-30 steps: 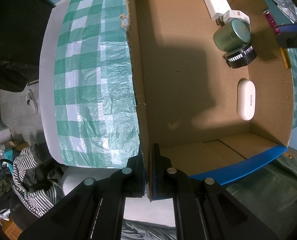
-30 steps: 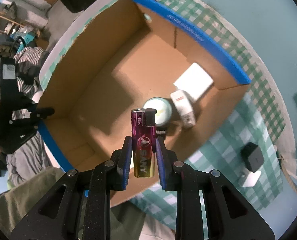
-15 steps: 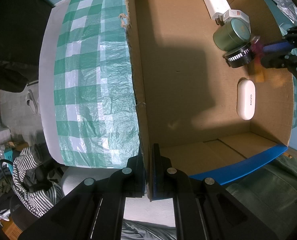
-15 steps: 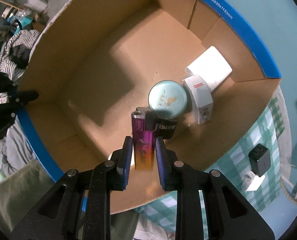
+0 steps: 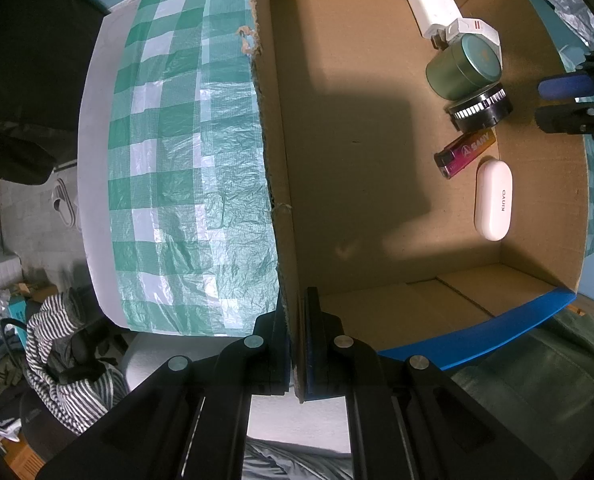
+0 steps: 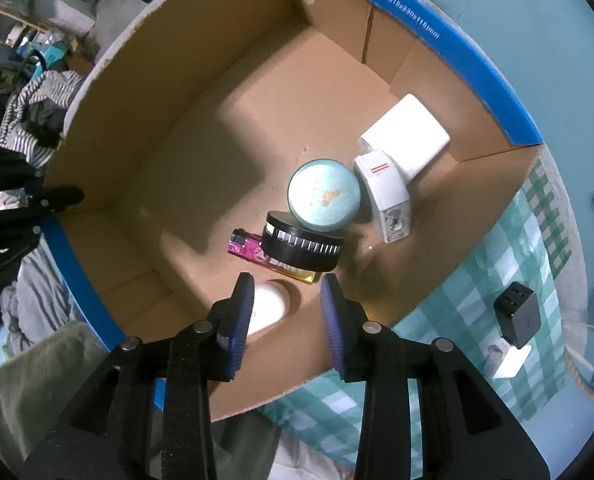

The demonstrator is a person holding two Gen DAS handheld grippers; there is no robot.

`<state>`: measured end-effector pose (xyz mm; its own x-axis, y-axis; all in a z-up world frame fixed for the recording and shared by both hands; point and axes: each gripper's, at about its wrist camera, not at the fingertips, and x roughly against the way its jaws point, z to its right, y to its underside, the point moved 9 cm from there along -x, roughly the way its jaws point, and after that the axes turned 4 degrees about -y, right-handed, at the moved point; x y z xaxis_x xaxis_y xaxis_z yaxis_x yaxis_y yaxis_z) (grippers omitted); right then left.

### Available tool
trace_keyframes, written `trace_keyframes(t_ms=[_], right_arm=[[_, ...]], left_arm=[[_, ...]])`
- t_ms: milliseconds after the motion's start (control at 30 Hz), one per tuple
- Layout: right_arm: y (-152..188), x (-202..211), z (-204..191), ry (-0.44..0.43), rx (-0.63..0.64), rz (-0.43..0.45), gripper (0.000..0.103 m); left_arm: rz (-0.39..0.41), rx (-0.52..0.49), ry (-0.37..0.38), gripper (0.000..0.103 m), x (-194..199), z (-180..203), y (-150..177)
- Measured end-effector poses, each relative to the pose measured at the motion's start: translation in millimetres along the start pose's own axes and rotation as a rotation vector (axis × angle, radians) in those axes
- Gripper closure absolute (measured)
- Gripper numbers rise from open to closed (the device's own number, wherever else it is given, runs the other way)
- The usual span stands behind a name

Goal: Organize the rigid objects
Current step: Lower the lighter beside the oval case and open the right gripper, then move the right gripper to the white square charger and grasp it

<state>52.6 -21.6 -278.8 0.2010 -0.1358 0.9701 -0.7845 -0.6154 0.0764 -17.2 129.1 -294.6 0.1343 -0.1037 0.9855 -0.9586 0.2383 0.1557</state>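
Lighter (image 6: pixel 271 255) has left the right tongs (image 6: pixel 287 322) since 1 s ago: then clamped upright between the pads, now lying flat on the floor of the cardboard box (image 6: pixel 201 128). Right tongs' jaws opening, nothing between them, pads clear of the lighter, hovering above it inside the box near the box's near wall.

Lighter position: betw. black ribbed disc (image 6: pixel 303 246) and white oval case (image 5: pixel 493 200); partly tucked under the disc's edge in right-wrist view; just beside the case, contact cannot be told.

Other box contents, all along the same side: green round tin (image 5: pixel 463 66) w/ pale lid, touching the disc; white plug adapter w/ red stripes (image 6: pixel 385 196) beside the tin; white square charger (image 6: pixel 407 140) behind it, near the corner.

Left tongs (image 5: pixel 295 344) clenched on the box's side wall, near the blue-edged corner, one pad each side of the cardboard.

Box sits on desk w/ green-white checked cover (image 5: pixel 185 160). Outside the box on the cover: black multi-port charger (image 6: pixel 517 316), w/ a small white block (image 6: pixel 505 360) just beside it.
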Motion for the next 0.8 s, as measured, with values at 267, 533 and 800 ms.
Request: trace_keyframes(t_ms=[267,533,800], right_arm=[[3,26,-2,-0.009,-0.009,0.042,0.065],[15,48,15,-0.005,-0.039,0.088,0.05],[42,65,55,0.009,-0.118,0.121,0.045]], left_arm=[[0.0,0.0,0.0,0.098,0,0,0],[0.0,0.0,0.0,0.098,0,1,2],[0.002,-0.003,-0.004,0.098,1,0,3]])
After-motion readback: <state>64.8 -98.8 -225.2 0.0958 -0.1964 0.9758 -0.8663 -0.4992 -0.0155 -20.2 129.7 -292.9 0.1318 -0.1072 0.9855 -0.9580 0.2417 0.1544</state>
